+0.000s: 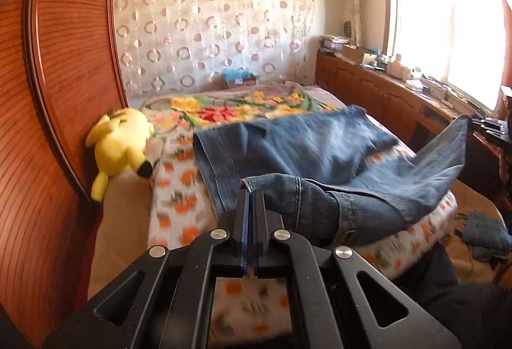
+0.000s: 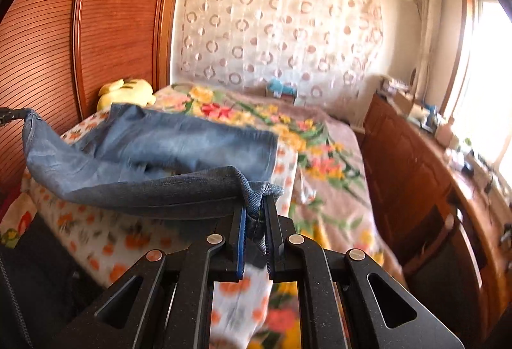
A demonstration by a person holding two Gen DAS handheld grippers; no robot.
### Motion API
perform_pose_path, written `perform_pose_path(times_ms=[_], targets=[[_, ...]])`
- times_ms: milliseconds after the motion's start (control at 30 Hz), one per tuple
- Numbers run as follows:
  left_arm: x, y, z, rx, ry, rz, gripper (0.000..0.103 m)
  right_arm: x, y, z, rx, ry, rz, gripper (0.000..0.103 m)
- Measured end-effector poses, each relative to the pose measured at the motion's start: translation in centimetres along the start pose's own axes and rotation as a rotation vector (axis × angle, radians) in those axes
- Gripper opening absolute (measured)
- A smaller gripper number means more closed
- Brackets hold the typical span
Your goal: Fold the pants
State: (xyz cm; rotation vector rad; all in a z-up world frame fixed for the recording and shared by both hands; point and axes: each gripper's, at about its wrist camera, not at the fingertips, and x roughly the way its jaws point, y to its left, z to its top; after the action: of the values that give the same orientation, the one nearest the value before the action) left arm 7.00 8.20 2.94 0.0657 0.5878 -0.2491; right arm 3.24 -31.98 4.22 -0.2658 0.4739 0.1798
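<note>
The blue denim pants [image 1: 304,144] lie across the flower-printed bedsheet [image 1: 179,189], their far part flat on the bed and the near edge raised off it by 2 grippers. At the far left we see the ribbed wooden wardrobe door [image 1: 64,67] and, beside it, the yellow plush toy [image 1: 120,141] just clear of the denim hem. Our left gripper [image 1: 251,189] is clenched on a stitched corner of the near edge. Further right, our right gripper [image 2: 257,208] is clamped on a bunched fold of the same edge, with cloth wedged between its pads. The fabric sags in a trough between the 2 holds. We judge this the lifting step of a fold. Next, we need both holds carried together toward the far part, keeping the edge taut and level so it lands square.
</note>
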Motion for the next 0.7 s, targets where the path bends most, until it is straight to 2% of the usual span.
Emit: perform_pose_path(times_ms=[167, 300, 567, 700], targets=[[5.1, 1.6, 4.5, 0.014, -0.008, 0.04, 0.002, 4.5, -1.1, 3.6, -0.016, -0.016, -0.015, 0.01], [9.1, 3.0, 7.2, 0.004, 0.004, 0.059, 0.002, 8.8, -2.3, 4.9, 0.004, 0.0, -0.015, 0.01], [12.1, 5.0, 10.7, -0.006, -0.006, 0.09, 0.002, 11.8, -3.3, 7.7, 0.055, -0.012, 0.021, 0.01], [14.9, 6.3, 12.2, -0.014, 0.01, 0.106, 0.002, 15.5, -3.9, 8.9, 0.064, 0.008, 0.031, 0.01]])
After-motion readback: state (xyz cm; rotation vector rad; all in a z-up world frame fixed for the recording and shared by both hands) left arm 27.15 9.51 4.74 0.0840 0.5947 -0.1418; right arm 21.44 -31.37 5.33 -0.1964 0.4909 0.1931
